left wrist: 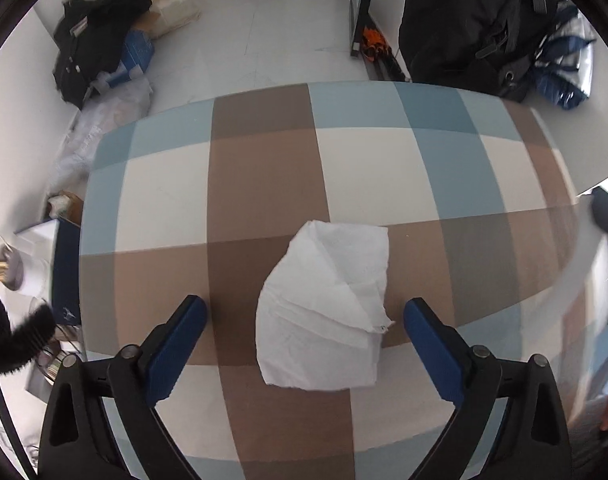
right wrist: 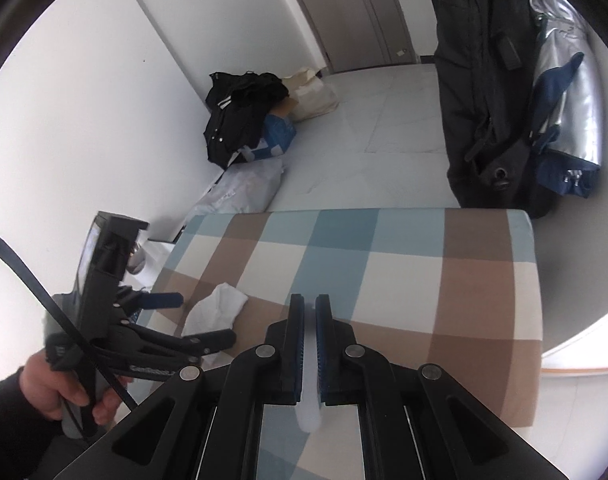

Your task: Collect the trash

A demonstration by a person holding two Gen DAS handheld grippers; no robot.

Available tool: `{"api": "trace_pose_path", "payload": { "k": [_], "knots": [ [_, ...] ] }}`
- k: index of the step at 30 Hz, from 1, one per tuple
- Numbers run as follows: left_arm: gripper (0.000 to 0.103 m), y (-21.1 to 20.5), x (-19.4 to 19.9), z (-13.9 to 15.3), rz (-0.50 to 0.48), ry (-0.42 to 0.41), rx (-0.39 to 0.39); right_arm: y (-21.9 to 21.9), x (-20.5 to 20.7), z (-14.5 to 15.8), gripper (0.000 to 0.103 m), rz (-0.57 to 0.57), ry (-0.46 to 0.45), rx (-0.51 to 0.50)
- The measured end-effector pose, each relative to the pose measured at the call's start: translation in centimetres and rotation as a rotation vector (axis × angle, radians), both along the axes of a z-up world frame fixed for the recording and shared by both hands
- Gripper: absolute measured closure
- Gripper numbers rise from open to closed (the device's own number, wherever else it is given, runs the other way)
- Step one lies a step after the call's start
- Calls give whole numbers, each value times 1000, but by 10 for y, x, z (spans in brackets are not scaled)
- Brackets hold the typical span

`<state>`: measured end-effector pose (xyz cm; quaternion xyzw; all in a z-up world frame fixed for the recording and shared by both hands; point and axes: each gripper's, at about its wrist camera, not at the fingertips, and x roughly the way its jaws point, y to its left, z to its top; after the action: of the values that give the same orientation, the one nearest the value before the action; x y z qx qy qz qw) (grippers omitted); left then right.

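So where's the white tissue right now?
The white tissue lies flat on the checked tablecloth, between the open fingers of the left gripper. In the right wrist view it sits near the table's left edge.

We see a checked tablecloth [left wrist: 263, 184] in brown, blue and cream, a pale tiled floor [left wrist: 263, 32], white walls [right wrist: 83, 100], a grey door [right wrist: 344, 12], and black bags [left wrist: 464, 20] piled beyond.

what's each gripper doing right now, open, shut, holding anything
left gripper: open, jaws either side of the white tissue, not gripping it.
right gripper: shut on a thin translucent white sheet.
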<state>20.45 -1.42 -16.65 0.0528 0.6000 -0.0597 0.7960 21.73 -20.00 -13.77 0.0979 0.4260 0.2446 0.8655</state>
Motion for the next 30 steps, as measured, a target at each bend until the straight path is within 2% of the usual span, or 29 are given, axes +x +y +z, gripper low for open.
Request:
{"api": "trace_pose_path", "payload": {
  "k": [8,11,13,17,20,23,28,30],
  "knots": [
    [32,-4,-11,7,10,-32,-7,-19,-11,7,98,-9,-14,11],
    [54,-9,-16,10,-4,-46,-15,-22,-18,10,98,-3,-24,14],
    [80,-13,-19,10,-8,-47,-21,-21,-22,12,98,0,-29,9],
    [98,-16,-22,9,-6,-48,-13,-21,-34,20,98,-3,-56,17],
    [99,-14,-26,10,12,-32,-21,-23,-46,28,98,-21,-65,34],
    [99,-13,-30,16,23,-25,-62,-25,-64,42,98,-21,-92,41],
    [99,-16,-47,40,9,-90,-107,-30,-91,59,98,-21,-131,24],
    [99,-21,-55,52,-4,-123,-96,-35,-99,66,98,-27,-144,24]
  ]
}}
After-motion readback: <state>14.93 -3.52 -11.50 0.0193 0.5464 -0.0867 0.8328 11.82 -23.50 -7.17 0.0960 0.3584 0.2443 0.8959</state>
